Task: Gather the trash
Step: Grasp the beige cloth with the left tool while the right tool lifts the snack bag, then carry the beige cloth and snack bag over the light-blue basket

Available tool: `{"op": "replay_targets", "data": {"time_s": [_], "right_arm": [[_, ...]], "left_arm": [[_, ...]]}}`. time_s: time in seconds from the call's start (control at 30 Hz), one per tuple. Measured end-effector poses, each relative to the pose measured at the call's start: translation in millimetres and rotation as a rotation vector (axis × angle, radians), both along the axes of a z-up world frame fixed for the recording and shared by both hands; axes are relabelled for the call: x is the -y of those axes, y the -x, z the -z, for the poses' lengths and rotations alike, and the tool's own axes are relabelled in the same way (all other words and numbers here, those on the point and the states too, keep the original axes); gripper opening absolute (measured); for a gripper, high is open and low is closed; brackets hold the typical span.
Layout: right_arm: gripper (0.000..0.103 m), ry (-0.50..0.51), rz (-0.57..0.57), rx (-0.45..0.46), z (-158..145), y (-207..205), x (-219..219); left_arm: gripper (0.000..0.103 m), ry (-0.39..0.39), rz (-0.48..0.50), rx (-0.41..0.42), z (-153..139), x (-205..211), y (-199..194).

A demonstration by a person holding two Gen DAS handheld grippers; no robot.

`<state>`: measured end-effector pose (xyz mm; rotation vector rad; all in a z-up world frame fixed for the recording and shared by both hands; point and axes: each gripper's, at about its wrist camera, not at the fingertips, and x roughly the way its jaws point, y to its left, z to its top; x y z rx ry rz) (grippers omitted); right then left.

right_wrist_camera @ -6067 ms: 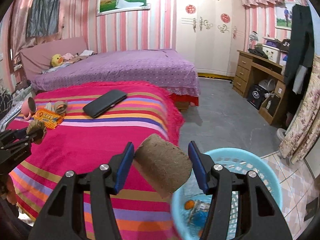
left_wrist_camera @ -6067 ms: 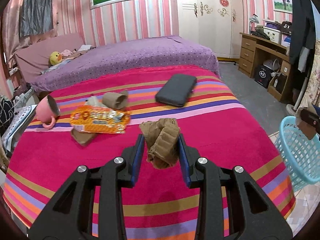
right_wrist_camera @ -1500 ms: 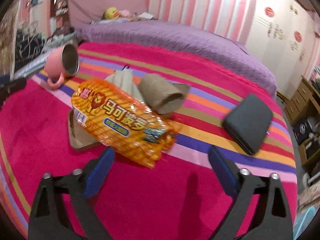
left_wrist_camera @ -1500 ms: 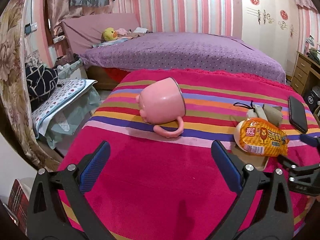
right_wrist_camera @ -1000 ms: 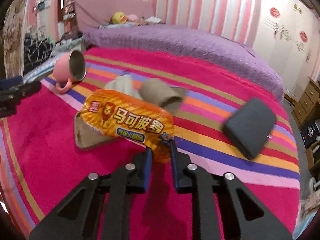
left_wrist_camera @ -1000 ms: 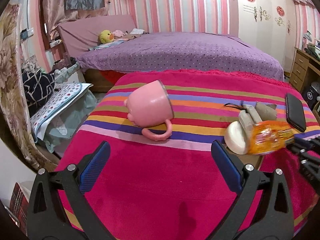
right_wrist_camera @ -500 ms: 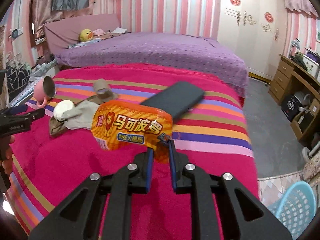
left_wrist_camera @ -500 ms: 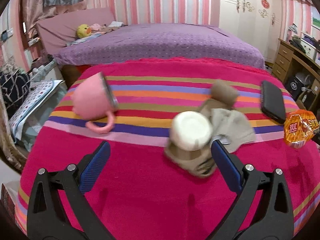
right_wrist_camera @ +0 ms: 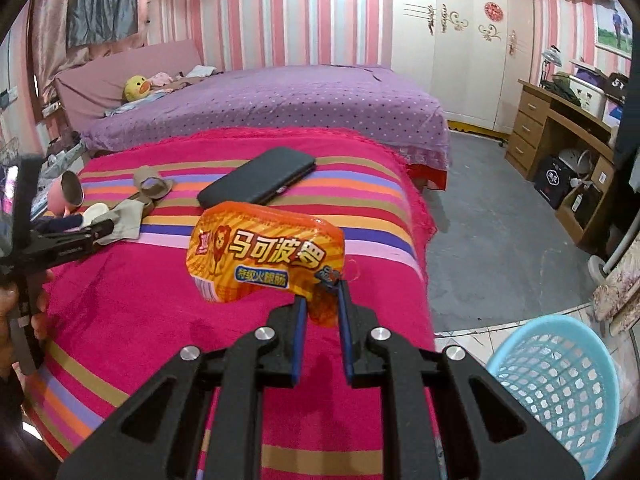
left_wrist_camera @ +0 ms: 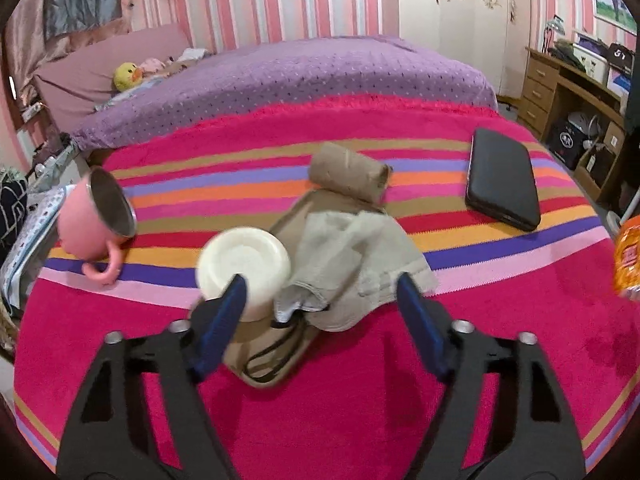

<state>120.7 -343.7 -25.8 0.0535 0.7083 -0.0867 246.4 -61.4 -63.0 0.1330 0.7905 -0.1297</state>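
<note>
Above the striped bed [right_wrist_camera: 120, 320], the right gripper [right_wrist_camera: 322, 312] now holds the orange snack packet [right_wrist_camera: 266, 254] clenched by its corner, lifted off the pile and nearer the blue basket [right_wrist_camera: 560, 388], while the left gripper [left_wrist_camera: 320, 300], wide open, has come over the remaining beige rubbish [left_wrist_camera: 344, 264].

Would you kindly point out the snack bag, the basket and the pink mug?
snack bag [right_wrist_camera: 266, 258]: right wrist view, printed front.
basket [right_wrist_camera: 560, 384]: right wrist view, mesh wall.
pink mug [left_wrist_camera: 82, 234]: left wrist view, outer side.
</note>
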Motion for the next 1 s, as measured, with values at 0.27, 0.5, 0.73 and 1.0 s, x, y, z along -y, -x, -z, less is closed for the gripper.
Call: {"op": "replay_targets", "data": {"time_s": [0.27,0.5,0.73,1.0], "right_arm": [[0.015,0.008,0.011,0.03,-10,14,12],[0.015,0.018,0.028,0.05,-15,33,25],[0.015,0.031,0.054,0.072,-23,56,45],[0.015,0.025,0.133,0.084,-27,88,91]], "left_arm": [[0.021,-0.04,0.025,0.009,-1,9,7],[0.016,-0.016,0.075,0.053,-21,19,36],[0.016,0.0,0.155,0.118,-40,47,78],[0.016,0.034,0.212,0.14,-53,97,116]]}}
